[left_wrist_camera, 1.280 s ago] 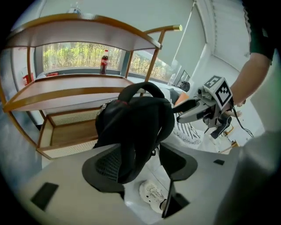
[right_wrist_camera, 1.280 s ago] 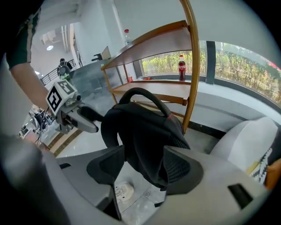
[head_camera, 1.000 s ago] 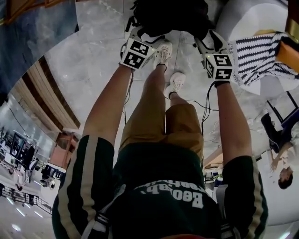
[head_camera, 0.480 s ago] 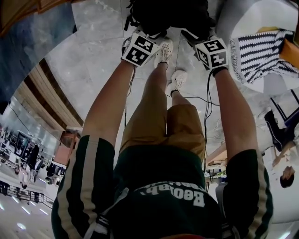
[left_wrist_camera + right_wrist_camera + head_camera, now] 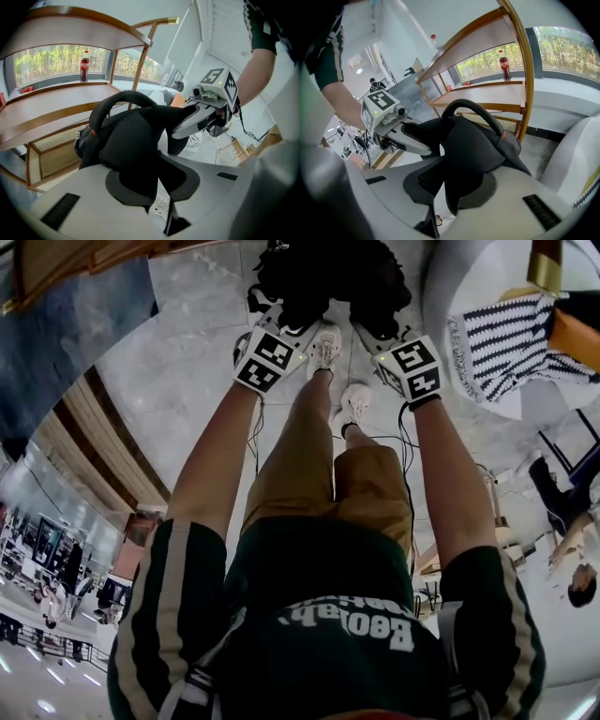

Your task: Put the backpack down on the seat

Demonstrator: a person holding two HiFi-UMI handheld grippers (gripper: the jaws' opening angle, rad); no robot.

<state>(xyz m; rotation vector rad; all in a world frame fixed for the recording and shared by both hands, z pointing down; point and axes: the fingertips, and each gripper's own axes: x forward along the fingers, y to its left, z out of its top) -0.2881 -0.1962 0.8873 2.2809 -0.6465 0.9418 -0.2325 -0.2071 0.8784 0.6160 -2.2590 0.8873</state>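
A black backpack point(image 5: 323, 273) hangs at the top of the head view, above the marble floor and the person's shoes. My left gripper point(image 5: 281, 322) and right gripper point(image 5: 375, 326) reach into its underside from either side. In the left gripper view the jaws point(image 5: 157, 174) are closing, with a black padded strap point(image 5: 133, 154) pinched between them, and the right gripper point(image 5: 211, 101) bites the same bag opposite. In the right gripper view the jaws point(image 5: 447, 183) are closing on black mesh padding point(image 5: 473, 154). The carry handle point(image 5: 473, 110) arches above.
A wooden shelf unit point(image 5: 70, 101) with a cola bottle point(image 5: 84, 65) stands behind the bag. A white seat point(image 5: 576, 154) lies to the right, with a striped cloth point(image 5: 511, 338) on it. Cables point(image 5: 412, 442) trail on the floor. People point(image 5: 572, 563) are at the far right.
Both grippers have moved in toward each other under the backpack. Their marker cubes now sit closer together and tilted inward. The backpack has shifted slightly left in view.
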